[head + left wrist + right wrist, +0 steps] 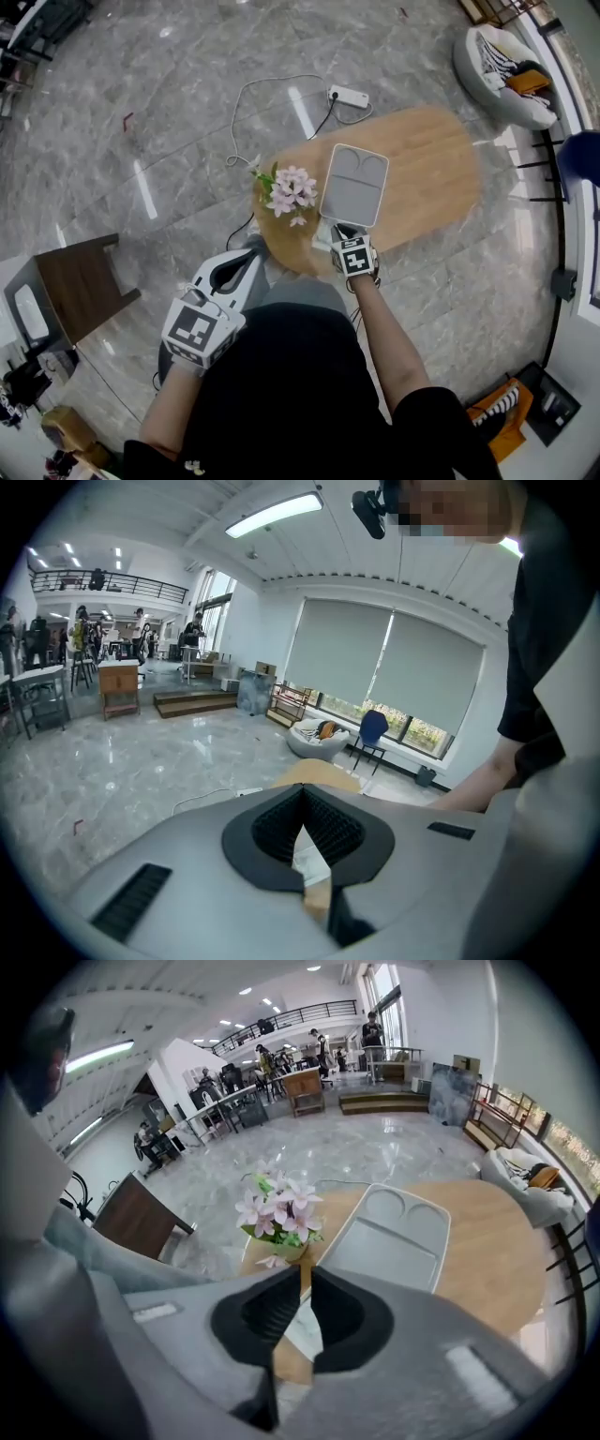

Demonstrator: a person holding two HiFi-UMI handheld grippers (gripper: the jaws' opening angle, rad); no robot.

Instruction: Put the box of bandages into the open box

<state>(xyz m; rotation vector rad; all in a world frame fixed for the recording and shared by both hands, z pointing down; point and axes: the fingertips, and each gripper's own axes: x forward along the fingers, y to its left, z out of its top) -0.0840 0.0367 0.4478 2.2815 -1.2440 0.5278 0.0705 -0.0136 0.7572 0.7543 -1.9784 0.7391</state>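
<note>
The left gripper (302, 794) was held up away from the table (431, 178), its jaws pressed together on nothing. The flowers (292, 192) stood near the table's edge. A whitish thing, probably the box of bandages (304, 1330), lay under the right gripper (307, 1274), whose jaws stood only narrowly apart. So narrow a gap might shove it off the edge, short of the open box (354, 185).
</note>
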